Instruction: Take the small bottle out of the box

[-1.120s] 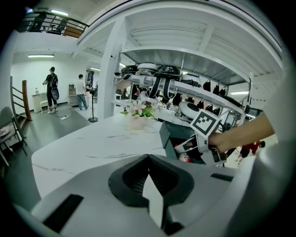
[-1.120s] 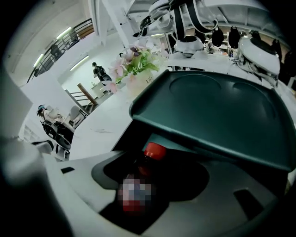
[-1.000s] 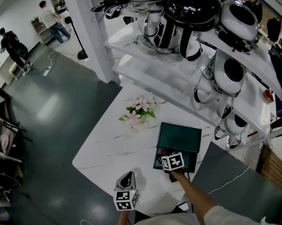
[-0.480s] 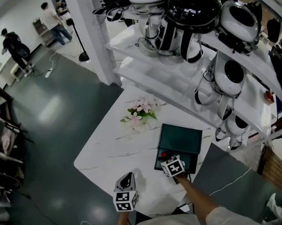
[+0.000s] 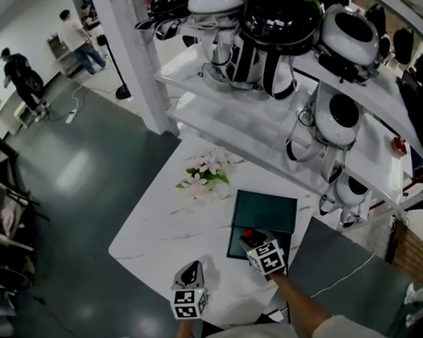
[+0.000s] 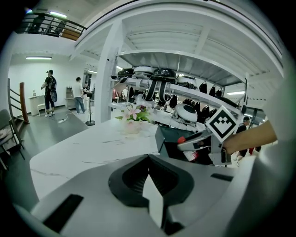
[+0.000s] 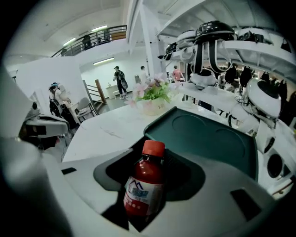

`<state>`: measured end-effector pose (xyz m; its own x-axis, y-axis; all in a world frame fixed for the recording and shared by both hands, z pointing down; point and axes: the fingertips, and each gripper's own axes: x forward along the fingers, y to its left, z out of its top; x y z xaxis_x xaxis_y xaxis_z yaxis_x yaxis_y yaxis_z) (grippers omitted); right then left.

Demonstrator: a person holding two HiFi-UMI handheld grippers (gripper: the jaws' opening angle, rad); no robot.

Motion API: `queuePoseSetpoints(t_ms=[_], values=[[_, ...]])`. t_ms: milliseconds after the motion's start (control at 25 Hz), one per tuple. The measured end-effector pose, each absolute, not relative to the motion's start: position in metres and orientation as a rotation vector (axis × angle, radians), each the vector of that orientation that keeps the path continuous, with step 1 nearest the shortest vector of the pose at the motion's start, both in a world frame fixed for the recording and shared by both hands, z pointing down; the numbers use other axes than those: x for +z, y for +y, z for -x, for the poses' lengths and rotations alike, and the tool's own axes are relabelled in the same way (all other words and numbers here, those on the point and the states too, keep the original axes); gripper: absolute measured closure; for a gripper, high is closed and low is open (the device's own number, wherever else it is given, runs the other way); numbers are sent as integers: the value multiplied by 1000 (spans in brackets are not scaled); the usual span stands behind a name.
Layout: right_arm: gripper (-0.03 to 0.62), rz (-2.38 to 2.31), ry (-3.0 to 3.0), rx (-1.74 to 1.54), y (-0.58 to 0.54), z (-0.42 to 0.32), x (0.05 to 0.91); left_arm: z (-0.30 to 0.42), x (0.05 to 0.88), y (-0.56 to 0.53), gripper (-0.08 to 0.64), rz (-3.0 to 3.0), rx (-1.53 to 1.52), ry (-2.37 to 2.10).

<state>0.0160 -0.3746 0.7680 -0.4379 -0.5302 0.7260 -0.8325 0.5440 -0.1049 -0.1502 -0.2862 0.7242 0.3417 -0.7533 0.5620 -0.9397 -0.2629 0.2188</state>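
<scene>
The white worktop (image 5: 165,223) fills the lower middle of the head view. Its bare stretch to the left of the dark green box (image 5: 264,213) looks the fittest place to carry the load to. The box lies open at lower centre.

The step in hand, as I judge it, is the lift-out. The small bottle (image 7: 144,185) is gripped and appears to sit just above the box's near edge, at lower centre of the head view, not down inside. To do it well, the lift should go straight up until the bottle's foot is over the box wall, and only then sideways. A swing made too soon could knock the foot on the rim and twist the bottle in the grip. The hold is on the labelled body below the red cap (image 7: 153,148). That body is round and looks smooth, so the squeeze should be firm and the wrist should carry the bottle without tipping it.

The right forearm (image 5: 301,304) reaches up from the bottom edge toward the box, with the right tongs (image 5: 252,241) pointing steeply down and away. Its jaws have just been closing and press on the bottle's sides, held apart by the bottle's width. The left tongs (image 5: 191,272) sits low over the worktop at lower left, pointing gently downward, jaws drawn together on nothing.
</scene>
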Motion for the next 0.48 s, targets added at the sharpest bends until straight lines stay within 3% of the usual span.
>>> queuePoseSetpoints(t_ms=[480], values=[[371,-1188,-2212,514,-341,-46,724,136,703,-282,541,-2127,463,-1503]])
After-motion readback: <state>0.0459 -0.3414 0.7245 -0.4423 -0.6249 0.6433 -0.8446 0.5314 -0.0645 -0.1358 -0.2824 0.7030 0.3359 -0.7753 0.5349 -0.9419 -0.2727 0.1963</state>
